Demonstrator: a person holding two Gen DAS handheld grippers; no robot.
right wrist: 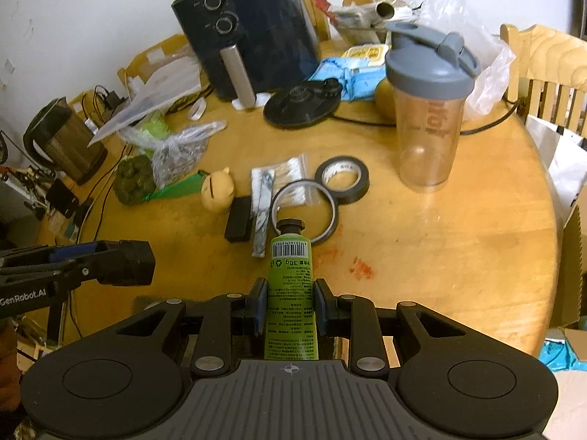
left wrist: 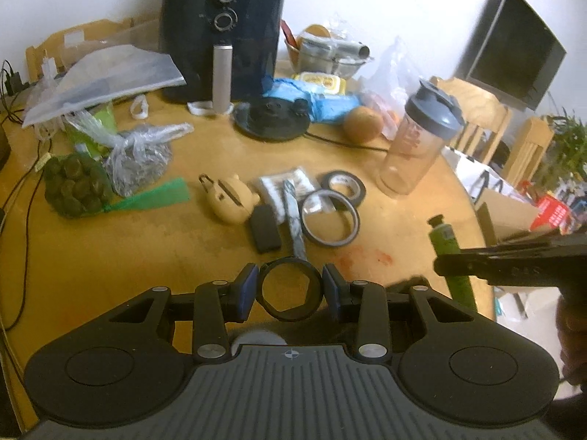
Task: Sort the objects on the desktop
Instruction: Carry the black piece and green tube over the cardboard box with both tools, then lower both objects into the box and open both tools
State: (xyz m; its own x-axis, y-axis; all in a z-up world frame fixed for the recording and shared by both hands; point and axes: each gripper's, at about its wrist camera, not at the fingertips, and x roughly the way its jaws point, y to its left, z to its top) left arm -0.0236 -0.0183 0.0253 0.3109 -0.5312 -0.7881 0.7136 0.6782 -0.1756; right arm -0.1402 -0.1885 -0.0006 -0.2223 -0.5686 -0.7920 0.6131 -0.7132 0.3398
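The left gripper (left wrist: 290, 289) is pinching a black ring (left wrist: 290, 289) between its blue pads, while the right gripper (right wrist: 290, 306) is clamping a green tube (right wrist: 291, 286), cap pointing forward, above the round wooden table (right wrist: 458, 238). Sorting is looking barely begun: two tape rolls (right wrist: 342, 179), a cotton-swab packet (right wrist: 282, 174), a bear-shaped case (right wrist: 217, 190) and a black block (right wrist: 238, 219) are lying clustered mid-table. Behind, an air fryer (right wrist: 253, 29), shaker bottle (right wrist: 429, 106) and bags are crowding the surface.
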